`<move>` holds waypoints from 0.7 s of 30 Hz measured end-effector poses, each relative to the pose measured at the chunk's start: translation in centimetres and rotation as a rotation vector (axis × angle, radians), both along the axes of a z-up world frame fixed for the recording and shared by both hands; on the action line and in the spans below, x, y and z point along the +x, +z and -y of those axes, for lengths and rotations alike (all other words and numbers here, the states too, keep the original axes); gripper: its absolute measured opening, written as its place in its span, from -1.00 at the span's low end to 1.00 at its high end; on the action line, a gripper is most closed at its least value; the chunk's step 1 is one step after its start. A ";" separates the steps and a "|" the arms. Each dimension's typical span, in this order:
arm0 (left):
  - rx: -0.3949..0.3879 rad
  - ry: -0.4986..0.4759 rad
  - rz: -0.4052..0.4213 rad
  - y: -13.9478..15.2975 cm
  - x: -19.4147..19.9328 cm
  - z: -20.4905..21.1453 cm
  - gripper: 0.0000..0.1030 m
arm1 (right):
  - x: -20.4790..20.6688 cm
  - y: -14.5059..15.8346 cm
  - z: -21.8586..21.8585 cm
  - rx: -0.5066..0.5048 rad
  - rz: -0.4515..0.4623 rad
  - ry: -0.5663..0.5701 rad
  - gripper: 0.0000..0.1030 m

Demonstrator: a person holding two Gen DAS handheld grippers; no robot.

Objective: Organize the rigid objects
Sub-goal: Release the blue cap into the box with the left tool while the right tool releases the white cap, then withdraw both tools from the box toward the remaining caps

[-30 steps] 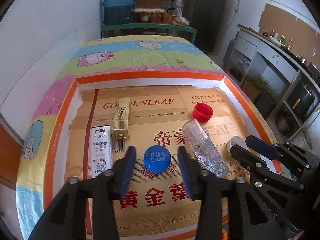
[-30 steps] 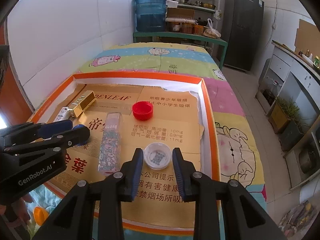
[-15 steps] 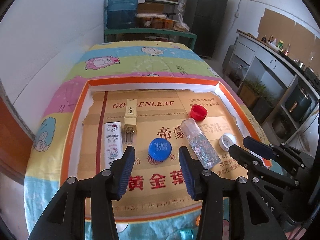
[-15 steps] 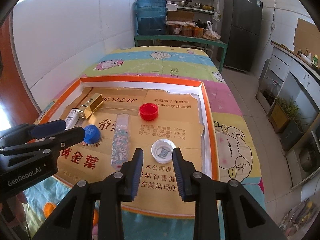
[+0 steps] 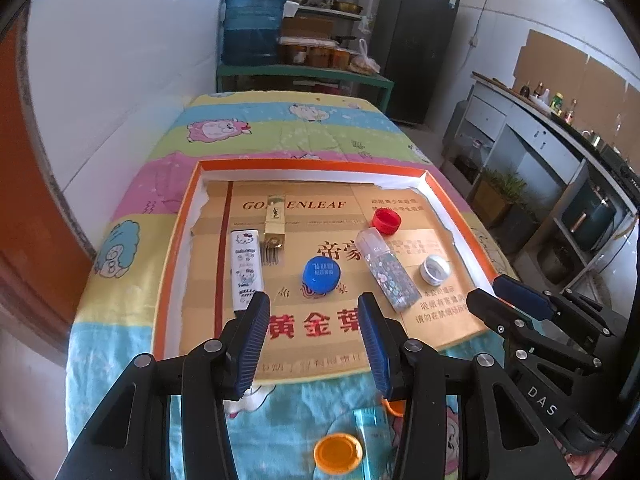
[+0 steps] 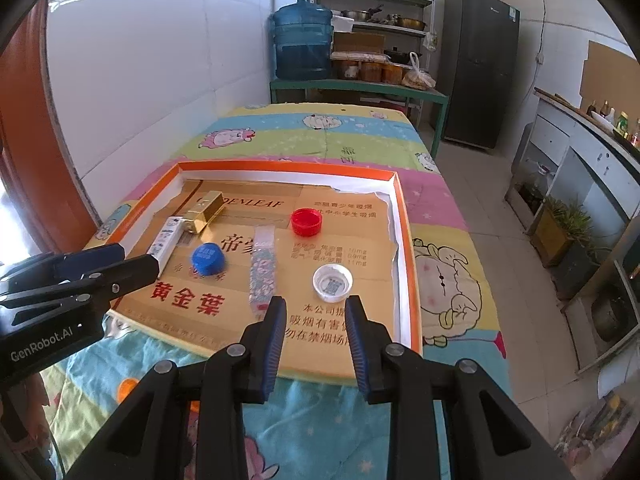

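Now between placements, by the look of it: both tongs empty and hanging over the near edge of the tray (image 5: 176,240). Left tongs (image 5: 314,336) parted to a middling gap, nothing between the pads. Right tongs (image 6: 316,334) narrower, also holding nothing.

Inside the tray, on its cardboard liner: white case (image 5: 246,268) along the left side, gold box (image 5: 275,220) just beside it at the far end, blue cap (image 5: 321,274) in the middle, patterned bottle (image 5: 386,268) lying on its side right of that, red cap (image 5: 386,221) near the bottle's far end, white cap (image 5: 435,270) open side up toward the right wall. All six apart from the tongs; caps well apart from one another.

Outside the tray, on the bedcover close under the left tongs: orange cap (image 5: 338,453) and teal tube (image 5: 370,426), partly hidden by the left tongs' right finger. A second orange thing peeks out beside that finger; too hidden to name.

Likely step in hand: choosing the next loose thing to bring in. Likely candidates: orange cap or teal tube. Calls for tipping the left tongs down toward the near bedcover, widening enough to span the cap's rim, closing squarely across it, then carrying over the tray's near edge to a bare patch of liner. Risk: soft cover under the cap, so a shallow pinch may slip.
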State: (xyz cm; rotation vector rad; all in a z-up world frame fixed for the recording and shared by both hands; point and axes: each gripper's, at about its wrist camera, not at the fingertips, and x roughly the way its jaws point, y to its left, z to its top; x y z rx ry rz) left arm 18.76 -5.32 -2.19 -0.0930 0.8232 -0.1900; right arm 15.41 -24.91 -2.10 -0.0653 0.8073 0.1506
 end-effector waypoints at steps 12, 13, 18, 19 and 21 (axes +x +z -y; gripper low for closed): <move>-0.019 0.014 0.007 1.0 -3.6 -1.7 -0.08 | -3.2 1.2 -0.7 -0.004 0.011 0.005 -0.41; -0.021 0.015 0.008 1.0 -3.8 -1.8 -0.08 | -3.5 1.2 -0.7 -0.005 0.010 0.005 -0.41; -0.023 0.015 0.012 1.2 -5.2 -2.3 -0.08 | -4.9 1.3 -1.0 -0.003 0.005 0.008 -0.41; -0.021 0.014 0.013 1.3 -5.4 -2.3 -0.08 | -5.0 1.3 -1.0 -0.004 0.005 0.008 -0.41; -0.017 0.011 0.015 1.4 -6.0 -2.4 -0.08 | -5.5 1.3 -1.2 -0.002 0.005 0.012 -0.41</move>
